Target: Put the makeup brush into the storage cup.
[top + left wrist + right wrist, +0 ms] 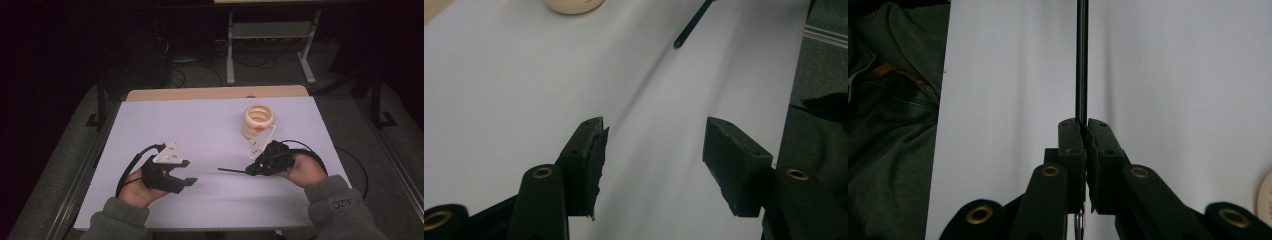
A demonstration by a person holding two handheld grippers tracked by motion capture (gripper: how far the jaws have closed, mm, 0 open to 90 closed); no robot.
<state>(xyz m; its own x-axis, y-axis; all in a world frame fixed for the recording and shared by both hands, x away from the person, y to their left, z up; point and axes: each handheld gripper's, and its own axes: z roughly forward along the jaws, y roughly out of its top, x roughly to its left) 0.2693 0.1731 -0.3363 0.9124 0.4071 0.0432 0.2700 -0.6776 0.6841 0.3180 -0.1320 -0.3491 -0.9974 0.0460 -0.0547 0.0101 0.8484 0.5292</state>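
Observation:
A thin black rod (pixel 231 171) sticks out level from my right gripper (pixel 248 171), whose jaws are shut on its end above the white table (pixel 200 120). The right gripper view has the rod (pixel 1081 60) running straight up from the closed right gripper (pixel 1083 122). My left gripper (pixel 189 171) is at the front left, open, with nothing between its jaws. In the left gripper view the left gripper (pixel 656 130) stands wide apart over bare table, and the rod's tip (pixel 691 25) shows at the top. A stack of cream rings (pixel 258 120) with a small orange piece (pixel 259 128) stands behind the right gripper.
The ring stack's edge (pixel 574 5) sits at the top of the left gripper view and its rim (pixel 1265 200) at the right gripper view's right margin. A wooden strip (pixel 215 93) lines the table's far edge. A grey desk frame (pixel 270 30) stands on the floor behind.

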